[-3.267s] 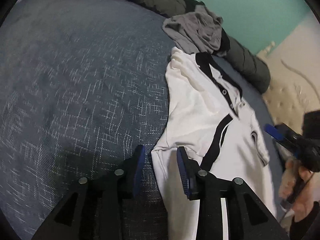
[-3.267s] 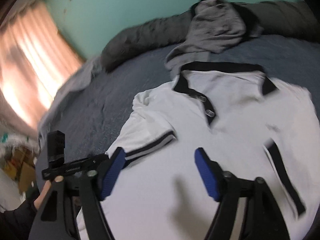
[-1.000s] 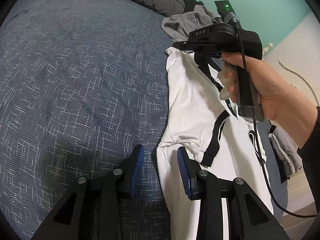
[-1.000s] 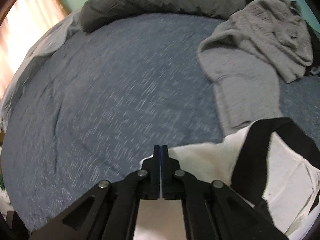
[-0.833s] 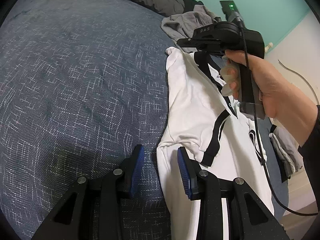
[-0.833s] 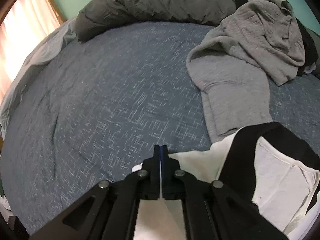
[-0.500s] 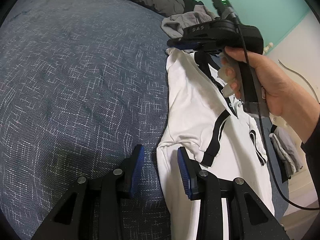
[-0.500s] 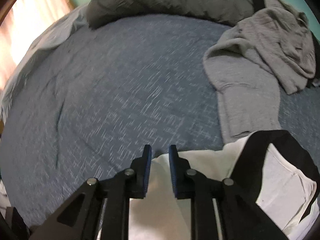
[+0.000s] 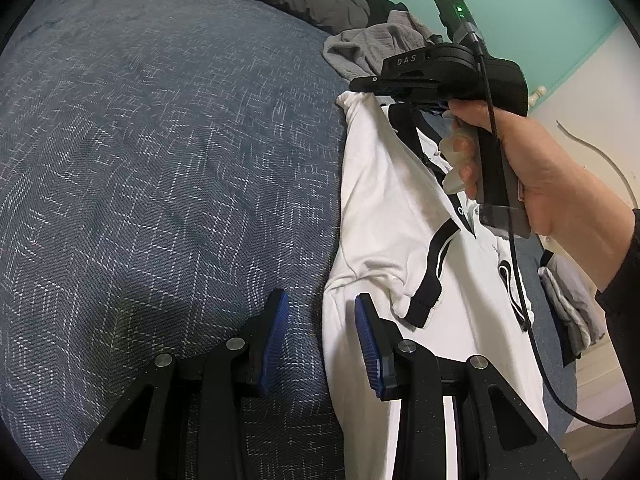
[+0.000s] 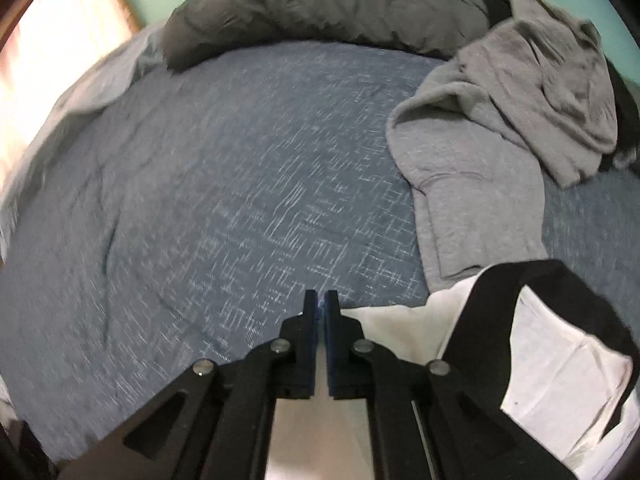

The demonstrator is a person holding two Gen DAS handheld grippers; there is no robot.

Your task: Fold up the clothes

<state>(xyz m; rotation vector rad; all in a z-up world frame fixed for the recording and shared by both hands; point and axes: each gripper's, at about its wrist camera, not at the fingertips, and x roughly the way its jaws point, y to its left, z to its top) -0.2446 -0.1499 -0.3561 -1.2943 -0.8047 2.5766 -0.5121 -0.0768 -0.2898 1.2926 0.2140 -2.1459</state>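
A white polo shirt (image 9: pixel 384 208) with black collar and sleeve trim lies along the right of the blue bed cover (image 9: pixel 160 160). My left gripper (image 9: pixel 320 328) is open low over the shirt's side edge by the sleeve; the edge lies between its blue pads, which do not press on it. At the far shoulder, a person's hand (image 9: pixel 532 176) holds my right gripper (image 9: pixel 358 85). Its jaws are closing onto the shoulder tip, which is pulled up into a peak. In the right wrist view the right gripper (image 10: pixel 321 304) pinches white fabric of the shirt (image 10: pixel 560 380) beside the black collar.
A crumpled grey sweatshirt (image 10: pixel 500 120) lies just beyond the collar. A rolled dark grey duvet (image 10: pixel 320 4) runs along the head of the bed against the teal wall. Folded clothes (image 9: pixel 572 304) sit off the bed's right edge. A cable hangs from the right gripper.
The right gripper's jaws parted briefly at the shirt's shoulder and have come together again on the fabric. The left gripper has stayed put and open.
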